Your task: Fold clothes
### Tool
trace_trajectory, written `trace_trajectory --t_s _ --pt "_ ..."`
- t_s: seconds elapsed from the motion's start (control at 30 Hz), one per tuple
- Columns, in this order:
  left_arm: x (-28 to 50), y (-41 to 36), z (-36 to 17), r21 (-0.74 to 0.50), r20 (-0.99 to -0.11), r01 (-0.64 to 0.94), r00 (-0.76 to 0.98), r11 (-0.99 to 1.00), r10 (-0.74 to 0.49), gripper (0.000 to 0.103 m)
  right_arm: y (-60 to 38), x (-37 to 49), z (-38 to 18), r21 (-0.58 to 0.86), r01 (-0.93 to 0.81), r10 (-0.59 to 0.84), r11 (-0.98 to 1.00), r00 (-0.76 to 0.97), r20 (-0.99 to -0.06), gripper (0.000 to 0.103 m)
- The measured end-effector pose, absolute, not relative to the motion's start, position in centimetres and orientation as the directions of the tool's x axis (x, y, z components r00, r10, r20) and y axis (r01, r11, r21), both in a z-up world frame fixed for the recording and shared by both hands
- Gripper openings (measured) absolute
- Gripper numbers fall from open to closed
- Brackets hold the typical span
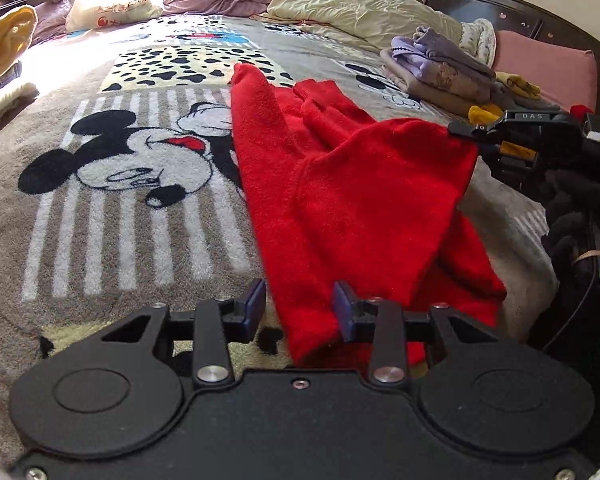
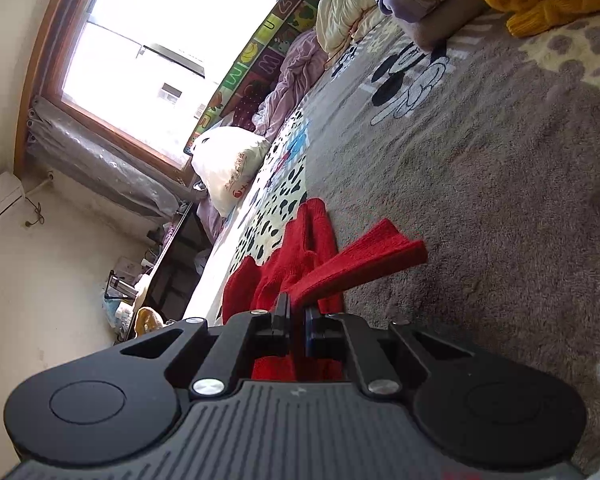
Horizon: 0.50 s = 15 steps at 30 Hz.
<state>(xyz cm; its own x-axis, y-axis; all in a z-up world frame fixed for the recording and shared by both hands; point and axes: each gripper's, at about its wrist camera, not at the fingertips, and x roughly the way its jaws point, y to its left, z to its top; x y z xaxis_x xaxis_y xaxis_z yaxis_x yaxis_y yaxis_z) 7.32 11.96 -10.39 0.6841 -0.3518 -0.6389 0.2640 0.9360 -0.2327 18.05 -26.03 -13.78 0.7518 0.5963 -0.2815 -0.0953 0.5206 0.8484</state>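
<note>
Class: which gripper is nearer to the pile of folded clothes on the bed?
Right. The right gripper, jaws shut on the red garment, is just in front of the pile. The left gripper, jaws open at the garment's near edge, is farther back.

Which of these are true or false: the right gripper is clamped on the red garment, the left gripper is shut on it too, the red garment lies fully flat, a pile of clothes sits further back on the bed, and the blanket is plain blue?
1. The right gripper is clamped on the red garment. True: its jaws are closed on a red edge.
2. The left gripper is shut on the garment. False: its jaws stand apart, with red fabric between them.
3. The red garment lies fully flat. False: one corner is lifted off the blanket by the right gripper.
4. A pile of clothes sits further back on the bed. True.
5. The blanket is plain blue. False: it is grey-brown with cartoon mouse prints.
</note>
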Motion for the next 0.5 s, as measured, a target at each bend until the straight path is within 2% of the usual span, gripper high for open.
trace_trajectory --t_s 0.2,0.27,0.4,0.5 --pt "9.3 12.2 -9.1 -0.228 -0.565 0.215 0.765 0.950 -0.309 0.035 -26.7 17.8 -14.6 0.864 -0.120 0.623 0.488 0.742 -0.249 0.009" --pt "11.0 12.1 -8.5 -0.217 -0.544 0.204 0.787 0.955 -0.292 0.032 -27.1 17.4 -14.7 0.867 -0.141 0.630 0.478 0.743 -0.226 0.009" --pt "15.7 12.2 -7.7 -0.222 -0.527 0.167 0.808 0.961 -0.263 0.019 -27.9 16.1 -14.4 0.868 -0.168 0.624 0.467 0.758 -0.189 0.009" --pt "19.8 11.3 -7.9 -0.155 -0.537 0.182 0.810 0.971 -0.238 0.012 -28.0 15.9 -14.9 0.883 -0.166 0.655 0.440 0.732 -0.189 0.009"
